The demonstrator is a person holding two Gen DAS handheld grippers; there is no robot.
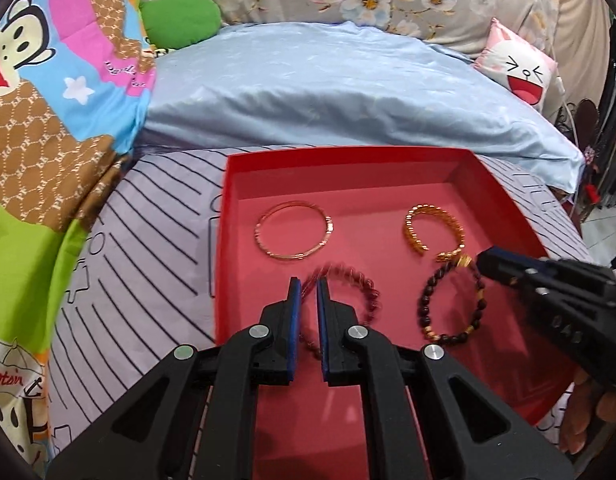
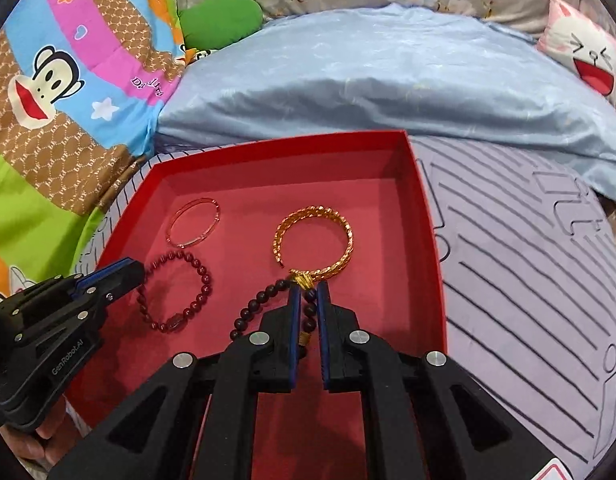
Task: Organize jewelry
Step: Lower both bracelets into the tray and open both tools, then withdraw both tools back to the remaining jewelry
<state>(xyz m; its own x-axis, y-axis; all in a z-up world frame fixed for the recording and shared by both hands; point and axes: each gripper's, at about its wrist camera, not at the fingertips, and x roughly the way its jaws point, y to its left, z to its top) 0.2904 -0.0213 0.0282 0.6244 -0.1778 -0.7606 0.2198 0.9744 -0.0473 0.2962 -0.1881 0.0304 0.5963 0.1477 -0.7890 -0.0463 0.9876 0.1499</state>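
Observation:
A red tray (image 1: 504,196) (image 2: 426,200) lies on the bed and holds several bracelets. A thin gold bangle (image 1: 293,231) (image 2: 193,222) lies at the back left, a twisted gold cuff (image 1: 434,230) (image 2: 314,242) at the back right. My left gripper (image 1: 308,284) is narrowly parted around the left side of a dark red bead bracelet (image 1: 362,284) (image 2: 175,292); it also shows in the right wrist view (image 2: 137,272). My right gripper (image 2: 308,286) (image 1: 482,260) is narrowly parted around a dark bead bracelet with a gold charm (image 1: 452,300) (image 2: 263,300).
The tray sits on a lilac striped sheet (image 1: 147,248) (image 2: 528,260). A light blue pillow (image 1: 348,92) (image 2: 388,80) lies behind it, a cartoon monkey quilt (image 1: 47,100) to the left, a green cushion (image 1: 179,18) and a pink face cushion (image 1: 520,68) at the back.

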